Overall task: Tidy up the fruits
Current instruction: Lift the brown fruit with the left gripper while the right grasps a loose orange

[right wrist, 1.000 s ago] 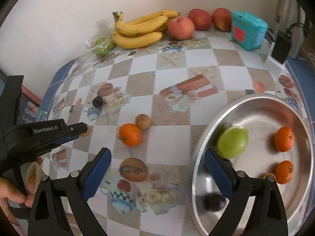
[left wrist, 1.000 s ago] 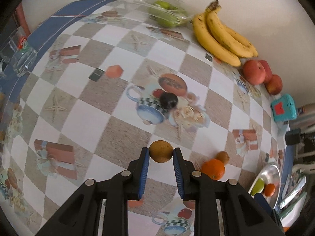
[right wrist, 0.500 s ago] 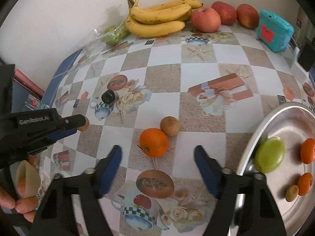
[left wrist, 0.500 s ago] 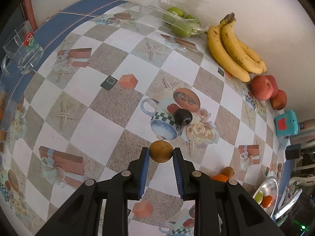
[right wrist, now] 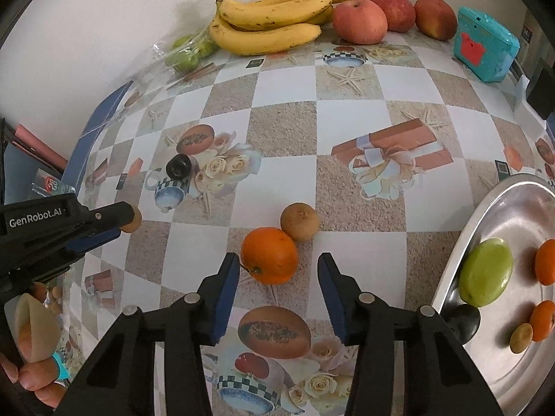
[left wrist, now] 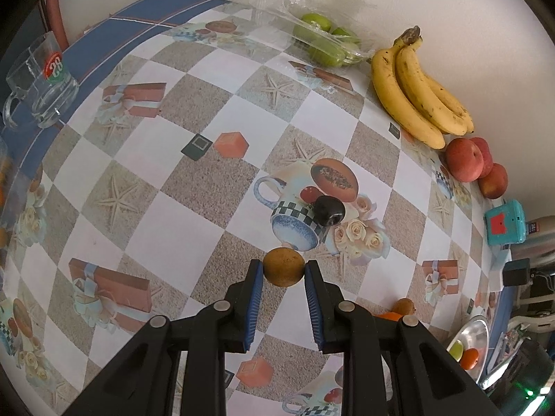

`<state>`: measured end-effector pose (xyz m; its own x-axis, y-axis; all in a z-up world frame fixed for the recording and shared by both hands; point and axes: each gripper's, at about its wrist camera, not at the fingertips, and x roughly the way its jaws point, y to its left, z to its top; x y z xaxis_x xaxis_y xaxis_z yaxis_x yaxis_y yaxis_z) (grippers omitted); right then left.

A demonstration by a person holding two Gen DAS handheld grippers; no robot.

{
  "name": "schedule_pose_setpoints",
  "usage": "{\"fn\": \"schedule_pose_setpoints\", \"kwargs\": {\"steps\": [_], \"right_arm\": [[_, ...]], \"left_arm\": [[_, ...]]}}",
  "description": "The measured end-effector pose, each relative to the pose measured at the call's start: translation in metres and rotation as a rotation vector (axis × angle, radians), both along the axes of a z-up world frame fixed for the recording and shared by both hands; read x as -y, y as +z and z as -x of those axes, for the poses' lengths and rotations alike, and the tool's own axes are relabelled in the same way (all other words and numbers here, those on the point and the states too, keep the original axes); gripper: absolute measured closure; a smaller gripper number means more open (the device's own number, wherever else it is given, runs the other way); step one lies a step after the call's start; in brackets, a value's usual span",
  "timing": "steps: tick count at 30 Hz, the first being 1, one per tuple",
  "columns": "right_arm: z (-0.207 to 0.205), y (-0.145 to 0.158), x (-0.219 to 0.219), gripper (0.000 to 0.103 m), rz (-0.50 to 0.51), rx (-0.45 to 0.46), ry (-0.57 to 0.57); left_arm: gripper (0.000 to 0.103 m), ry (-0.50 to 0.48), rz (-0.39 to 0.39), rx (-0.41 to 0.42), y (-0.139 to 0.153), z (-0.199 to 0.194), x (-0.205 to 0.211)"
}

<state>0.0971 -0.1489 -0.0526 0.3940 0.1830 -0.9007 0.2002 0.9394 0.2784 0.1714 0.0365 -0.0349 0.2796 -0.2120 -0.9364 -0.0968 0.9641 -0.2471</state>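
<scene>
My left gripper is shut on a small brown round fruit, held above the checked tablecloth. In the right wrist view that gripper comes in from the left with the fruit at its tips. My right gripper points down at an orange lying on the cloth. Its jaws are closing with the orange between them, and the right pad still stands off it. A second brown fruit touches the orange's far side. A dark plum lies further left.
A metal tray at the right holds a green fruit, oranges, a small brown fruit and a dark fruit. Bananas, apples, bagged green fruits and a teal box line the wall. A glass mug stands far left.
My right gripper has moved left from over the tray to the orange, and its jaws have narrowed around it. The left gripper still holds the brown fruit.
</scene>
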Motion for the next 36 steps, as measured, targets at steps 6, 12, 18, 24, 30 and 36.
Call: {"fn": "schedule_pose_setpoints", "kwargs": {"steps": [6,12,18,24,30,36], "right_arm": [[0.001,0.001,0.001,0.070,-0.029,0.006,-0.003],[0.003,0.002,0.002,0.072,-0.044,0.012,-0.005],[0.007,0.007,0.006,0.078,-0.056,0.029,-0.014],[0.010,0.006,0.008,0.079,-0.074,0.028,-0.018],[0.010,0.007,0.010,0.081,-0.079,0.029,-0.025],[0.009,0.006,0.008,0.079,-0.068,0.024,-0.023]], "left_arm": [[0.076,0.004,0.000,-0.005,-0.001,-0.001,0.000],[0.076,0.005,0.002,-0.006,-0.001,-0.001,-0.001],[0.076,-0.003,0.005,0.001,0.002,0.001,0.002],[0.076,-0.007,0.005,0.001,0.002,0.001,0.003],[0.076,-0.005,0.010,-0.005,0.001,0.000,0.002],[0.076,-0.008,0.011,-0.006,0.001,0.000,0.002]]}}
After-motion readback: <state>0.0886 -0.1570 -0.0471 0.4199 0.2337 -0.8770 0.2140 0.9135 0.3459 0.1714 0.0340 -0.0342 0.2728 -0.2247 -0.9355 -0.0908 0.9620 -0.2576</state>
